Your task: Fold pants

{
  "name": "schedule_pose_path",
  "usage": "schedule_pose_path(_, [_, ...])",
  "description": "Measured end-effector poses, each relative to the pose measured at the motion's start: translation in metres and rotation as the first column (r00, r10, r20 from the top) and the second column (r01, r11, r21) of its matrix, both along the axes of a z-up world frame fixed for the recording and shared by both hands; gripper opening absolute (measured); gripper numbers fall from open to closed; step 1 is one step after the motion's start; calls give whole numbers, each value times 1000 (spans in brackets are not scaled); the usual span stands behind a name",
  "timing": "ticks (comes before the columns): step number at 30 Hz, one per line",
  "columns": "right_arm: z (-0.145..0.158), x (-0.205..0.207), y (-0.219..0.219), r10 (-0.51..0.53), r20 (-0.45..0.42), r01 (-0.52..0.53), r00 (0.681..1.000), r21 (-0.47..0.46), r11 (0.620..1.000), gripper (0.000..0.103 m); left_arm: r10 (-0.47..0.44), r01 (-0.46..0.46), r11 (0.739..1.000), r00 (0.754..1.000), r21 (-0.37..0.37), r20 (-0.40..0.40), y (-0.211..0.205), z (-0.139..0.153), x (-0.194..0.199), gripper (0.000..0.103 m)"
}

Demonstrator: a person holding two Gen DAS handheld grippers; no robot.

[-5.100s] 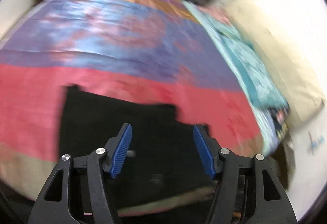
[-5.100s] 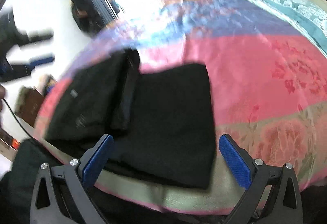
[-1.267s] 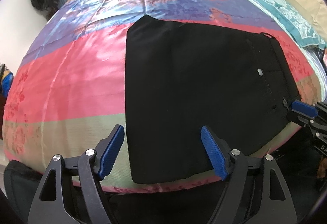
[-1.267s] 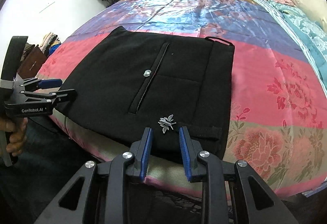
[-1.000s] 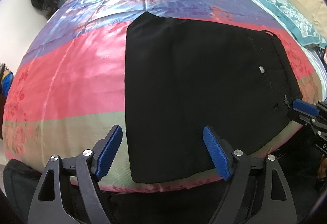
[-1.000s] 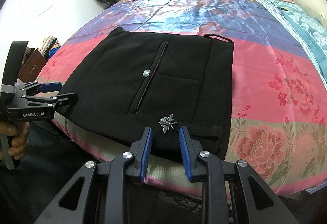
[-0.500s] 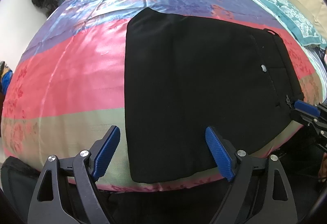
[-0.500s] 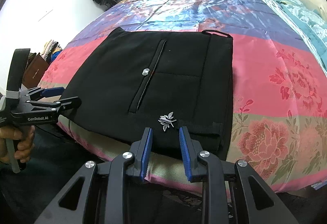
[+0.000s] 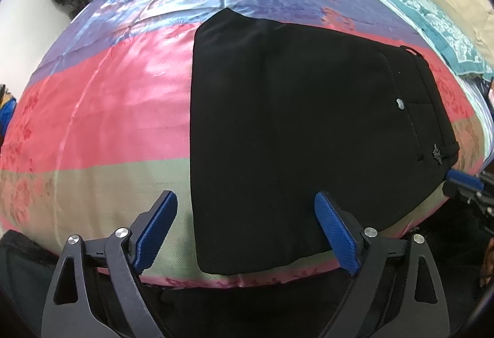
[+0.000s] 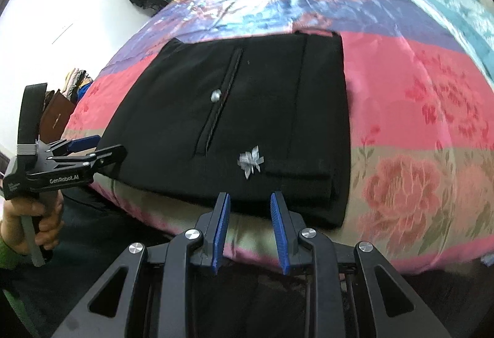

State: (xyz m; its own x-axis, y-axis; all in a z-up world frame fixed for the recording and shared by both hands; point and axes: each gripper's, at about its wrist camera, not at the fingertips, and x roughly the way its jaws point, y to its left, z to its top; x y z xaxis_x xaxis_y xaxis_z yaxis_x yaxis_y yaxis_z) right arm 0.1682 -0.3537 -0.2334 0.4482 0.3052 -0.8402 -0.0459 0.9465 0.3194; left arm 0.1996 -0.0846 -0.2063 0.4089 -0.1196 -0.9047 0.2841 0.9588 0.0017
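**Folded pants on bright satin bedspread**

Striped floral bedspread (image 9: 92, 109) over a wide bed, curtains at the far end.

Left gripper (image 9: 245, 233): jaws spread wide, just been opening, hovering over the near left corner of the black pants (image 9: 308, 122), no cloth pinched. Right gripper (image 10: 249, 225): jaws narrowly apart, nothing between the pads, just short of the near hem below the silver emblem (image 10: 250, 163).

Pants flat near the bed's near edge, long axis left to right, waistband at the right end.

Risks: snagging slippery satin along with the hem; catching one layer only, so the stack slides or splays; dragging the bundle off the near edge.
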Motion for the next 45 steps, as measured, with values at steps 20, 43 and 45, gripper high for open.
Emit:
schedule_pose_path(20, [16, -24, -34, -215, 46, 214, 975, 37, 976, 80, -3, 2, 1000, 1000, 27, 12, -2, 1, -1, 97])
schedule_pose_path(43, [9, -26, -38, -245, 24, 244, 969, 46, 969, 80, 4, -4, 1000, 1000, 14, -2, 1, -1, -2, 99])
schedule_pose_path(45, [9, -26, -37, -245, 25, 244, 969, 47, 969, 80, 4, -4, 1000, 1000, 10, -7, 2, -1, -2, 99])
